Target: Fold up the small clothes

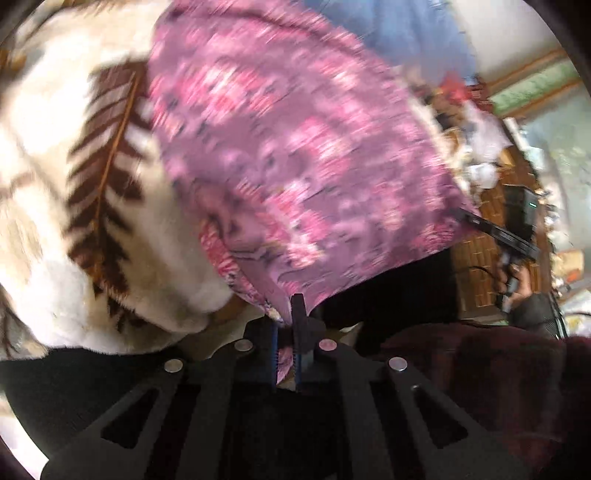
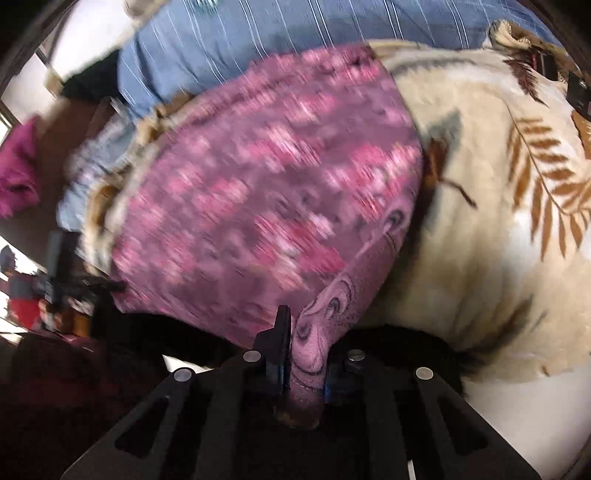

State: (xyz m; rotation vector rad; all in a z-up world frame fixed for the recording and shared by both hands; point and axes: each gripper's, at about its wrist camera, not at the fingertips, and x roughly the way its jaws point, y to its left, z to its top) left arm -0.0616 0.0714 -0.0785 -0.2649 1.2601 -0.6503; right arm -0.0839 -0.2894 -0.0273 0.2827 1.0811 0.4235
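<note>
A small purple garment [image 1: 295, 147] with a pink printed pattern lies spread over a cream fleece blanket [image 1: 55, 166] with brown leaf prints. My left gripper [image 1: 286, 325] is shut on the garment's near corner, with cloth pinched between its blue pads. In the right wrist view the same purple garment [image 2: 258, 192] stretches away from me, blurred by motion. My right gripper [image 2: 304, 343] is shut on a bunched fold of its near edge. The other gripper [image 1: 517, 243] and the hand holding it show at the garment's far right corner in the left wrist view.
A blue striped pillow [image 2: 295, 33] lies beyond the garment. The cream fleece blanket [image 2: 498, 221] fills the right side. A magenta cloth [image 2: 18, 166] sits at the left edge. A brown brick-pattern surface [image 1: 484, 258] and cluttered items lie to the right past the bed.
</note>
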